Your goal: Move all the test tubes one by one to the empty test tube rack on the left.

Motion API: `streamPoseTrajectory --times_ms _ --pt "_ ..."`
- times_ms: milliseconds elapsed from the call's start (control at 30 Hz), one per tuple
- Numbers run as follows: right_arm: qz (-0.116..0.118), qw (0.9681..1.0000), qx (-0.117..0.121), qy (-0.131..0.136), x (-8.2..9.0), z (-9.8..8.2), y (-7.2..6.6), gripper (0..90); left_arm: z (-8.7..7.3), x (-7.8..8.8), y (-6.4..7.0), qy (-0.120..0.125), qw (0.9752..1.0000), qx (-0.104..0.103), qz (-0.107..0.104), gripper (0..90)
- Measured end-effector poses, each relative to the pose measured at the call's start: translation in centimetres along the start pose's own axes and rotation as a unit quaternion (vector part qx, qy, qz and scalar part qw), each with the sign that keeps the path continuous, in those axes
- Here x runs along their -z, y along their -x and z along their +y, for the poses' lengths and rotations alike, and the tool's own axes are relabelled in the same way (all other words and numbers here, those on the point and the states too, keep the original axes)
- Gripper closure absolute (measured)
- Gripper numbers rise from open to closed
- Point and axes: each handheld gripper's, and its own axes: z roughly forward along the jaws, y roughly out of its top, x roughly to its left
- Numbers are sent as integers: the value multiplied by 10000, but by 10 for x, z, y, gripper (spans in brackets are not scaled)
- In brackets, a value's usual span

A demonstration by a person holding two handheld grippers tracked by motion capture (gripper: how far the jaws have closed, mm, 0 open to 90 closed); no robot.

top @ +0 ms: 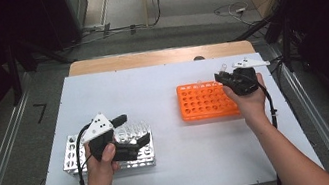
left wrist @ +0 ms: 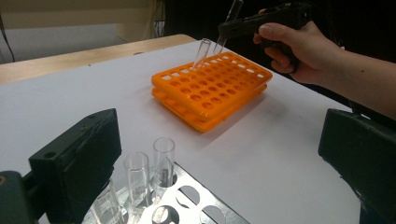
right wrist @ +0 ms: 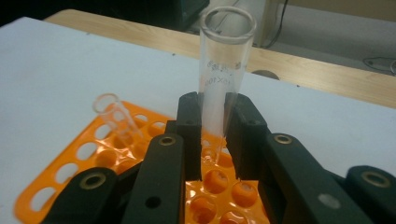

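A glass test tube [right wrist: 223,88] is clamped upright between the fingers of the right gripper [right wrist: 215,140], its long axis near vertical, directly above the far right corner of the orange rack [top: 204,101]. Another tube [left wrist: 201,53] is seen leaning in that rack. The left gripper [top: 131,131] is held wide, empty, over the metal rack [top: 73,158] near the bench's [top: 176,171] left edge.

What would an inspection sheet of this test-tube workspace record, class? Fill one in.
Surface: white tabletop, wooden far edge.
Job's things: orange plastic tube rack with one leaning clear glass tube; metal rack holding clear tubes.
Clutter: nothing seen.
Grippers: right gripper shut on a clear glass test tube above the orange rack; left gripper open over the metal rack.
Cables: black gripper cable.
Surroundings: grey floor, floor cables.
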Motion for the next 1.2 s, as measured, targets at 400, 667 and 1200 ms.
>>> streamPoseTrajectory --times_ms 400,667,1200 --pt "452 9986 177 194 35 -8 -21 740 2 -2 4 -39 9997 -134 -224 0" --pt "740 9963 347 262 51 -15 -43 739 3 -5 6 -86 9992 -116 -382 0" --pt "1443 9873 649 159 60 -31 -89 739 9 -10 17 -92 9993 -135 -338 36"
